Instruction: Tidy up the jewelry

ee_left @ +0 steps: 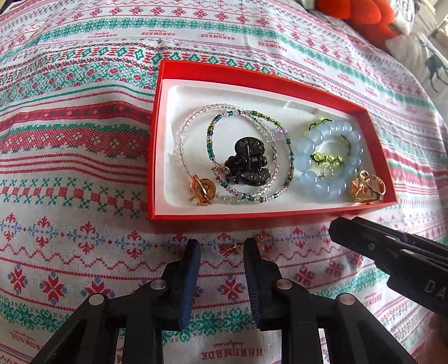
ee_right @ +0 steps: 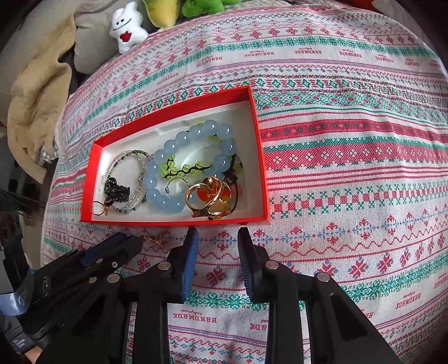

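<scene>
Closest to me, the left gripper point(ee_left: 221, 246) hangs over the patterned cloth point(ee_left: 70, 168) with its jaws apart at a moderate width and nothing between them. A small gold piece point(ee_left: 232, 246) lies on the cloth just past its tips, partly hidden behind the right-hand finger, so I cannot tell what it is. The right gripper point(ee_right: 217, 233) is likewise parted and empty, its tips just short of the red box point(ee_right: 173, 221); in the left wrist view only its closed-looking side profile shows. Inside the box point(ee_left: 280, 217), a black hair claw point(ee_left: 246, 165) sits within thin beaded strands point(ee_left: 221, 134), beside a blue bead bracelet point(ee_left: 330, 159) and gold rings point(ee_right: 210, 196). Plush toys point(ee_right: 127, 26) sit beyond, cut off.
</scene>
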Motion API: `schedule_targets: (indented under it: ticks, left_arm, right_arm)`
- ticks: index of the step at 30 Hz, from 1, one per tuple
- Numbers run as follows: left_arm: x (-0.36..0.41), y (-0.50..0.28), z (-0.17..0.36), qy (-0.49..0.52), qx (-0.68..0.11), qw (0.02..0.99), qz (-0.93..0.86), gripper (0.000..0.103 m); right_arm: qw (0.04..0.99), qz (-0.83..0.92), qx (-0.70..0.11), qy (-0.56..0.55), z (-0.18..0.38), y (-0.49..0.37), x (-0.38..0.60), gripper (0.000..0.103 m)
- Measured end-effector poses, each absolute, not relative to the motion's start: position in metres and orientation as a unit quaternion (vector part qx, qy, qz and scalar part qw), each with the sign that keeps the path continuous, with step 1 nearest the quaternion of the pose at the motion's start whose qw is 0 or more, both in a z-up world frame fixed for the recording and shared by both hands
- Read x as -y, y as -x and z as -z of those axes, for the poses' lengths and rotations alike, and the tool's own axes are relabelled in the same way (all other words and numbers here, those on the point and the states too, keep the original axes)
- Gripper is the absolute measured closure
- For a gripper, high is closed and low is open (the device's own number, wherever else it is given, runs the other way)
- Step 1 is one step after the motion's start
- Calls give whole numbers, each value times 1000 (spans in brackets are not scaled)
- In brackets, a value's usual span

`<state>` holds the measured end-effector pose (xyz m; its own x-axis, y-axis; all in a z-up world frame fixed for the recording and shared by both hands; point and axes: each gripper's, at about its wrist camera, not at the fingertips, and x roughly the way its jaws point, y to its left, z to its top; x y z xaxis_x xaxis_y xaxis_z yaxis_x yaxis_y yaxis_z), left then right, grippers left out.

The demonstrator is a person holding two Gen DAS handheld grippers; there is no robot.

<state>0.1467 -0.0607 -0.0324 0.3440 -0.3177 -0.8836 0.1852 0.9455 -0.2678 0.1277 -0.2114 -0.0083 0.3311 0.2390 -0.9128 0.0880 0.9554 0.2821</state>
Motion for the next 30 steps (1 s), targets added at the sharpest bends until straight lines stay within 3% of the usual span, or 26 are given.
schedule_targets:
  ticks: [16, 19, 27, 30]
  left_arm:
    - [80, -155, 41, 43, -556, 818, 140, 77]
    - [88, -158, 43, 38, -552, 824, 124, 92]
    - [75, -157, 41, 59, -556, 818, 132, 96]
    - [66, -154, 38, 69, -562, 813, 135, 102]
  right_arm:
    - [798, -50, -581, -148, 3, -119, 220, 71]
    - [798, -49, -582, -149, 3, -117, 221, 72]
    - [790, -49, -592, -154, 6, -114, 223, 71]
    - [787, -50, -596, -151, 6, -112, 218, 72]
